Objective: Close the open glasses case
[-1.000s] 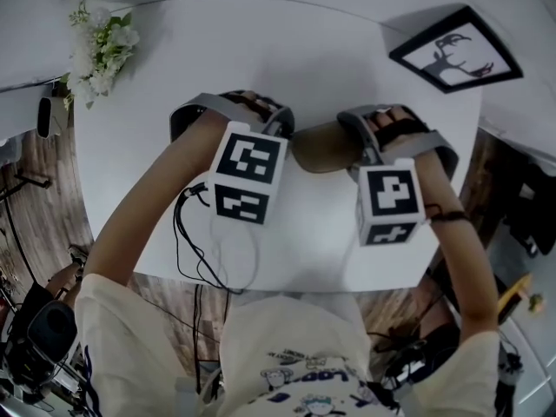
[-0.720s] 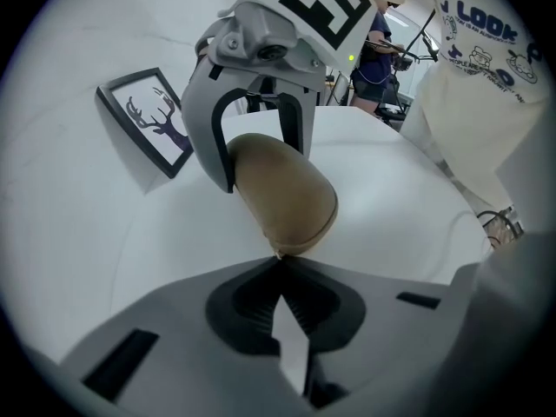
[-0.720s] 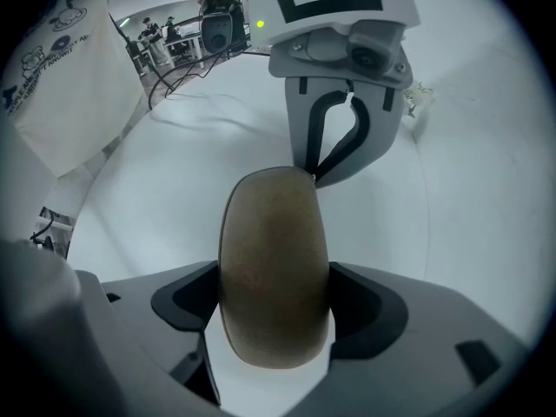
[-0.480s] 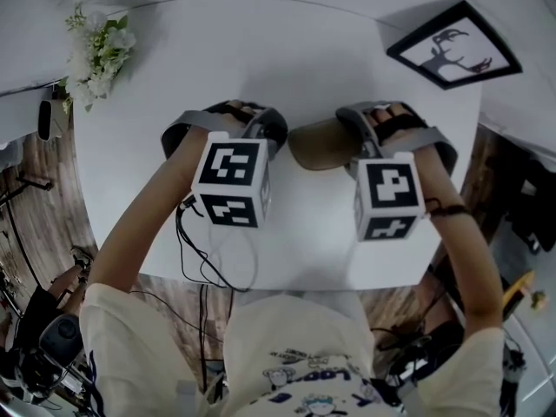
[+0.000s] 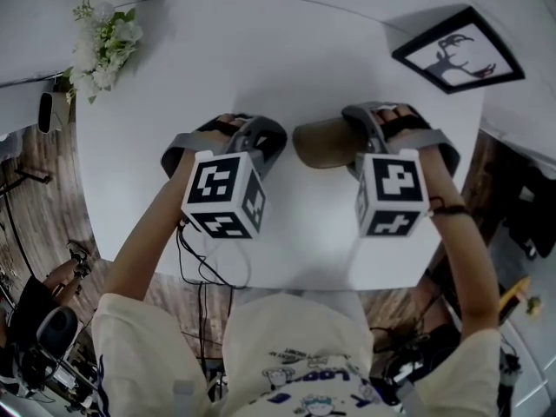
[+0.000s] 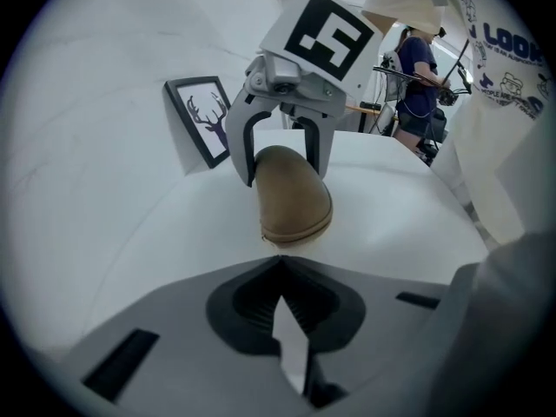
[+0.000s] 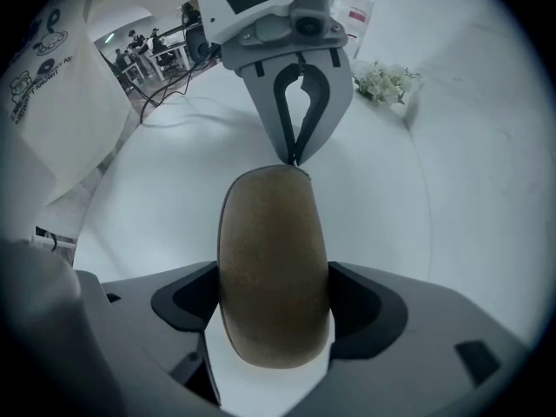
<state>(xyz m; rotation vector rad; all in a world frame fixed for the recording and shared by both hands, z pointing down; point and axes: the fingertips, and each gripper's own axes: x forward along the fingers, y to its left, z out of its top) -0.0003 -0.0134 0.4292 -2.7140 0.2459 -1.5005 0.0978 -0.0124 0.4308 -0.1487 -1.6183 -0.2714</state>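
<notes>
A brown oval glasses case [image 5: 323, 142] lies on the white table [image 5: 261, 50], its lid down on its base with only a thin seam showing [image 6: 295, 207]. My right gripper [image 5: 375, 137] points down over the case's right part and is shut on it, one pad on each long side [image 7: 274, 311]. My left gripper [image 5: 268, 139] is shut with nothing between its jaws [image 6: 278, 263]. Its closed tips [image 7: 295, 159] sit right at the case's left end; I cannot tell whether they touch it.
A framed deer picture [image 5: 458, 49] lies at the table's far right corner, and a bunch of white flowers [image 5: 102, 42] at the far left. Black cables [image 5: 200, 259] hang over the near edge. People stand beyond the table [image 6: 417, 59].
My left gripper has rolled and drawn slightly left and toward me, its marker cube swinging leftward. The right gripper and the case have stayed put.
</notes>
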